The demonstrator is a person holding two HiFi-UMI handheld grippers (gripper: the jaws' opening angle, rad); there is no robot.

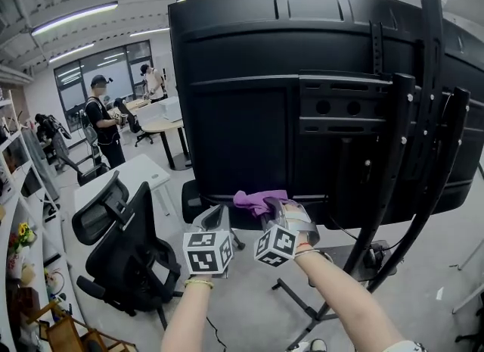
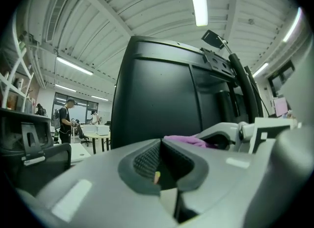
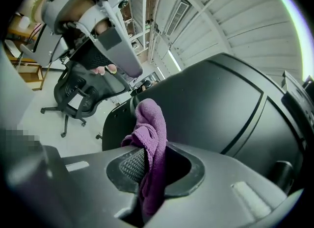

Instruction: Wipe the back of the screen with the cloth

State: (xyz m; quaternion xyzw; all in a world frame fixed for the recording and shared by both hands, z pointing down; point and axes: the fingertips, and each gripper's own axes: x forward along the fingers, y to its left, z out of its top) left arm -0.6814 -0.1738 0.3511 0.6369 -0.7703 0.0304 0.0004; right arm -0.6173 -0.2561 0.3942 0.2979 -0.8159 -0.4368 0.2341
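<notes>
— At the back of a big black screen on a black stand, a person holds two grippers up near the panel's lower edge. What is in the right gripper?

— A purple cloth. The jaws are clamped on the fabric, which bunches above the pads and hangs down between them in the right gripper view.

— Where does the cloth sit against the screen?

— At the bottom rim of the back panel, down and to the left of the mounting plate. Whether it presses on the plastic cannot be made out.

— And the left gripper?

— Just beside the right one, on its left. Its jaws are closed together with nothing between them, and they point up at the lower left part of the screen.

— Anything else in shot?

— A black office chair stands on the grey floor at lower left. Farther back, a person in dark clothes and another in white stand near a pale table by a window wall. Strip lights run along the ceiling.
</notes>
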